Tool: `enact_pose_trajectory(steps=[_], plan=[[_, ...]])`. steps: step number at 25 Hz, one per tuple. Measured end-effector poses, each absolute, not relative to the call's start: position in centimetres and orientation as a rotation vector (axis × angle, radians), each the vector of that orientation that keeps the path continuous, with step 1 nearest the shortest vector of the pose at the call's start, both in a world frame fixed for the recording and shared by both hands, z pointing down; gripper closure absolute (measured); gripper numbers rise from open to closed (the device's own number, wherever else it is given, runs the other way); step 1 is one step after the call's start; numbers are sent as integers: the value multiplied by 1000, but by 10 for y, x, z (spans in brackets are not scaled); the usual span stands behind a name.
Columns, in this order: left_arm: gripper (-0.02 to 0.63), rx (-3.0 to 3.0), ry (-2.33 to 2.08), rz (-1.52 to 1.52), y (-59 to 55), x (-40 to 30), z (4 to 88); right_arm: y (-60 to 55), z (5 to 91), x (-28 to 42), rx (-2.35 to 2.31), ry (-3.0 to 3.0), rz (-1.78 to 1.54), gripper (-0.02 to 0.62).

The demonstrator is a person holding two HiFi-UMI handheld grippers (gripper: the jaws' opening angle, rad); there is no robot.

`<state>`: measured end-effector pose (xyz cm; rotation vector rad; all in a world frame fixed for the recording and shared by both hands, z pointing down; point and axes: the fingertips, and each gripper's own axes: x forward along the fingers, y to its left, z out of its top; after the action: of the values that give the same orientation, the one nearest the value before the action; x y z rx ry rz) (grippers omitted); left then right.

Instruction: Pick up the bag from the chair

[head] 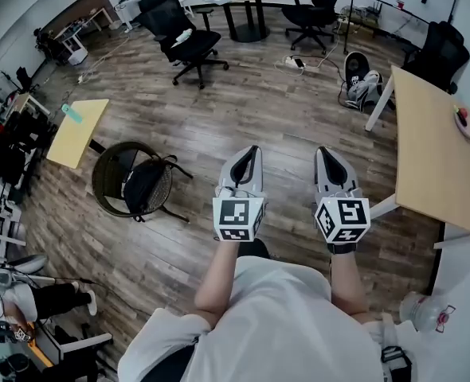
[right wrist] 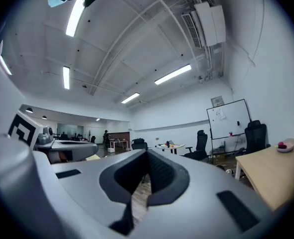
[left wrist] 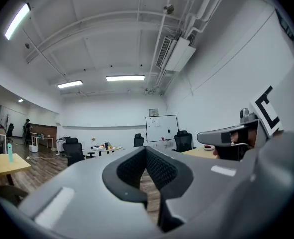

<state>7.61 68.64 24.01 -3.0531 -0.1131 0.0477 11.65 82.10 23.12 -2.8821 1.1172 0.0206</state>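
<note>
1. Logged wood-plank floor (head: 243,110) running through a large white-walled office.
2. Found the bag (head: 145,183), black, sitting in a round chair (head: 107,173) at the left of the head view. Placed it just beside a small yellow desk (head: 76,130) and well apart from both grippers.
3. Noted left gripper (head: 251,151) and right gripper (head: 324,153) held side by side over bare floor. Read each as closed, jaw tips meeting, nothing between them.
4. Marked open floor between the grippers and the chair. Noted the edge of a large desk (head: 434,157) close on the right and a black office chair (head: 189,44) farther off.
5. Saw ceiling lights (left wrist: 124,77) in the gripper views only. Caught the bag clearly in the head view only.
</note>
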Motion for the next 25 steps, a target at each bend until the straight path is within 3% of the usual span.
enact_pose_trajectory(steps=[7, 25], plan=[[595, -3041, 28, -23, 621, 84, 264, 739, 276, 130, -3004, 1360, -127, 591], [595, -3151, 380, 9, 329, 145, 266, 440, 273, 214, -2868, 1677, -109, 591]])
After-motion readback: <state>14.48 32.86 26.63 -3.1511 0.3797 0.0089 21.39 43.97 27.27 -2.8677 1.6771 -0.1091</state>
